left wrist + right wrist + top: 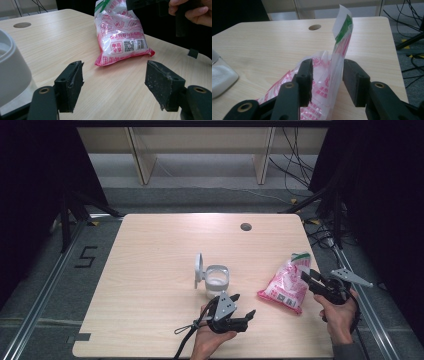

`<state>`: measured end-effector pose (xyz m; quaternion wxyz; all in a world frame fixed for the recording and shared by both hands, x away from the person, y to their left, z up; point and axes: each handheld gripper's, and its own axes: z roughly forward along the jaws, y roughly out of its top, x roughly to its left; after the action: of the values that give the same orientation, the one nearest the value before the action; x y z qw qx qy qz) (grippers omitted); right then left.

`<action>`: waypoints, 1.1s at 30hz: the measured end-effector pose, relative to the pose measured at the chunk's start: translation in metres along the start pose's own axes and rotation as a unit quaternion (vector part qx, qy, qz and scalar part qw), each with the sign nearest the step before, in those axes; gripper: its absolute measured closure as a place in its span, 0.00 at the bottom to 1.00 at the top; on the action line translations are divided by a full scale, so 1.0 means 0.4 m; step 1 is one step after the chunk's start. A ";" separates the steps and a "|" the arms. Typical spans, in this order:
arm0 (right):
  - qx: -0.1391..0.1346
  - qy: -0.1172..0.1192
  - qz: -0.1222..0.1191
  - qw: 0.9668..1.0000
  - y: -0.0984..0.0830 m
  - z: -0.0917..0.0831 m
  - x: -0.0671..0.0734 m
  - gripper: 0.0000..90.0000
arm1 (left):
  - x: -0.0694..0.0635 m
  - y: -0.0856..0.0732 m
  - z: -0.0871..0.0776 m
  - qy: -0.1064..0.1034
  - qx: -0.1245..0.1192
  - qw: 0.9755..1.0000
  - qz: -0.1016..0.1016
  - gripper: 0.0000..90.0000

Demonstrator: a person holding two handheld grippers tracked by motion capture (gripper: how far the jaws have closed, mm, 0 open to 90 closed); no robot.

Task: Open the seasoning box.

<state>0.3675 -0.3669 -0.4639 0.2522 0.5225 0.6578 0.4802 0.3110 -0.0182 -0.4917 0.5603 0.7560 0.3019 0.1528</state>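
While the pink-and-white printed bag [287, 283] lies on the surface [150, 270] at about 3 o'clock from centre, its green-edged top end stands up between the fingers [305, 75] of the right gripper [311, 279].

Item: sealed plastic bag, red print, QR code on its lower panel; bottom seam toward the person, top toward the far right corner.

Step in hand, as judged: release or re-grip at the bag's top. In the right gripper view the fingers stand partway apart with the thin film upright between them; the left finger lies close against the film, the right one shows a gap, so no firm pinch is held.

Next move, as judged: either close again on the top strip or lift clear of it. With the contents slack below, a fresh hold would want to bite low enough on the flap not to slip.

Adjacent: white round container [216, 281], lid [198, 269] hinged open and upright, at 9 o'clock from the bag, near the surface's middle.

Left gripper [242, 308]: fingers wide, nothing between them, aimed toward the bag from 8 o'clock, held low over the surface just at 6 o'clock of the container.

Right hand [341, 316]: at the surface's right edge, gripper pointing toward 10 o'clock.
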 end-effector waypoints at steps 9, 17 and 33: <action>-0.009 0.005 0.012 1.000 -0.004 -0.021 0.021 0.65 | 0.020 -0.003 -0.046 0.021 -0.003 1.000 -0.003 0.33; -0.010 0.019 -0.010 1.000 -0.006 -0.025 0.040 0.64 | 0.032 -0.008 -0.070 0.032 -0.001 0.999 -0.003 0.33; 0.015 0.071 -0.016 0.997 -0.024 -0.009 0.113 0.50 | 0.066 -0.014 -0.118 0.058 0.008 0.998 -0.007 0.33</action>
<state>0.3455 -0.3260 -0.4633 0.2051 0.4800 0.6895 0.5021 0.3028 0.0349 -0.4843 0.5371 0.7481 0.3401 0.1900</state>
